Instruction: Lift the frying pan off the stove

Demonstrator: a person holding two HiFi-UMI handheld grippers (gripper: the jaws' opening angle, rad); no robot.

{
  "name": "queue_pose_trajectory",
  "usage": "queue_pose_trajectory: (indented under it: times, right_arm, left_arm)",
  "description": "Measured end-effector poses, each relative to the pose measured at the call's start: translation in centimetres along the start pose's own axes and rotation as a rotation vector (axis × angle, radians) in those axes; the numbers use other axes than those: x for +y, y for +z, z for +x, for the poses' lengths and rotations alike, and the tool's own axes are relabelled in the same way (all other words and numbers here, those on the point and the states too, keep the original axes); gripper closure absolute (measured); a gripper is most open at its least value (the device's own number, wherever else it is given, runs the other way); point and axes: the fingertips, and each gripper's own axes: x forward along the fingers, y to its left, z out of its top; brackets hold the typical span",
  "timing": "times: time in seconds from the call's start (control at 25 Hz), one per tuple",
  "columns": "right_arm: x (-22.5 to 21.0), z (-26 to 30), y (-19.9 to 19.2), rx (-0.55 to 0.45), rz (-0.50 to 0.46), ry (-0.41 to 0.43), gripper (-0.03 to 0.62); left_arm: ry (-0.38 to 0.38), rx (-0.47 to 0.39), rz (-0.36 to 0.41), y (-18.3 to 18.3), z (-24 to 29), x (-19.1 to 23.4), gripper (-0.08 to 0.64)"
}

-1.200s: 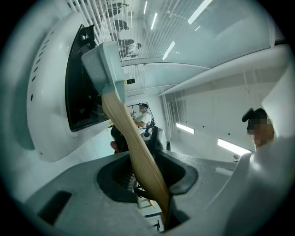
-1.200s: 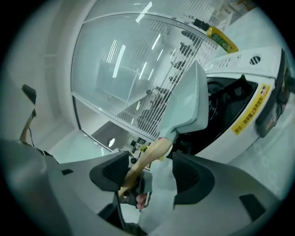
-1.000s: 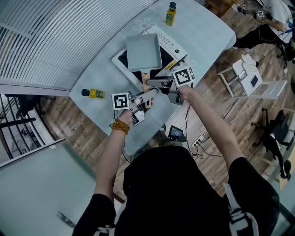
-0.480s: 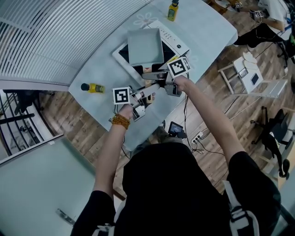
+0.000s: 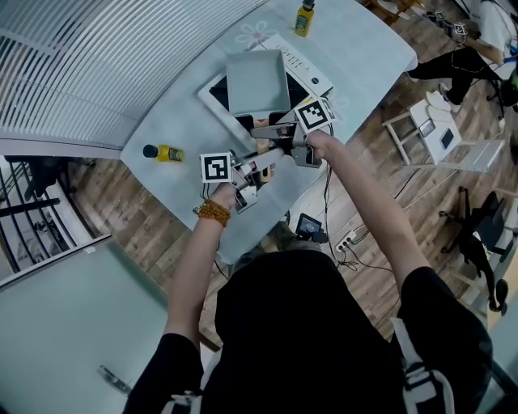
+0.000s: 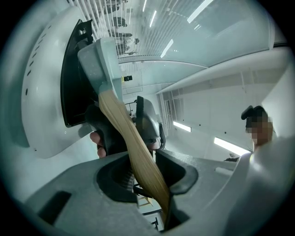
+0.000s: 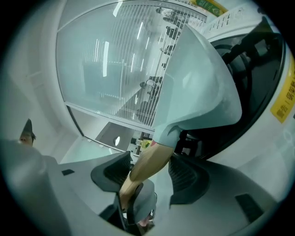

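Observation:
A square grey frying pan (image 5: 257, 81) with a long wooden handle (image 5: 267, 154) lies over the white stove (image 5: 312, 77) with black glass; I cannot tell if it touches. My left gripper (image 5: 249, 171) is shut on the handle's near end. In the left gripper view the handle (image 6: 133, 147) fills the left gripper (image 6: 146, 177) and runs up to the pan (image 6: 103, 60). My right gripper (image 5: 279, 133) straddles the handle nearer the pan. In the right gripper view the handle (image 7: 150, 161) leans on one pad of the right gripper (image 7: 151, 177), a gap at the other.
A yellow bottle (image 5: 164, 152) lies on the pale table (image 5: 186, 129) to the left, and another (image 5: 303, 16) stands at the far end. The table's near edge is just under my hands. A white stool (image 5: 441, 133) and a power strip (image 5: 350, 241) are on the wooden floor to the right.
Both grippers have closed in slightly along the handle towards the pan. The pan keeps its place over the stove.

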Motion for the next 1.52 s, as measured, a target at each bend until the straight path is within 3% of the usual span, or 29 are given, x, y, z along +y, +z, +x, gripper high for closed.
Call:
queue_pose_trajectory:
  times: [0.08, 0.32, 0.72, 1.08, 1.24, 1.4, 1.52]
  right_arm:
    - [-0.3, -0.1, -0.2, 0.029, -0.005, -0.011, 0.336]
    - [0.4, 1.0, -1.5, 0.075, -0.021, 0.067, 0.382]
    - [0.4, 1.5, -1.5, 0.065, 0.0, 0.041, 0.393]
    - [0.6, 2.0, -2.1, 0.123, 0.014, 0.028, 0.39]
    - [0.6, 1.8, -1.9, 0.126, 0.002, 0.025, 0.393]
    - [0.7, 1.4, -1.9, 0.129, 0.05, 0.038, 0.394]
    - [0.2, 1.4, -1.7, 0.127, 0.015, 0.023, 0.397]
  left_arm:
    - [0.007, 0.005, -0.002, -0.1, -0.1, 0.1, 0.442]
    - [0.019, 0.008, -0.006, -0.2, -0.3, 0.5, 0.442]
    - [0.012, -0.006, 0.001, 0.0, 0.0, 0.2, 0.442]
    - [0.0, 0.037, 0.068, -0.2, -0.6, 0.4, 0.434]
    - [0.008, 0.024, 0.053, -0.2, 0.0, 0.3, 0.434]
    - [0.001, 0.001, 0.032, -0.1, 0.7, 0.3, 0.437]
    - [0.012, -0.019, 0.025, 0.0, 0.6, 0.5, 0.437]
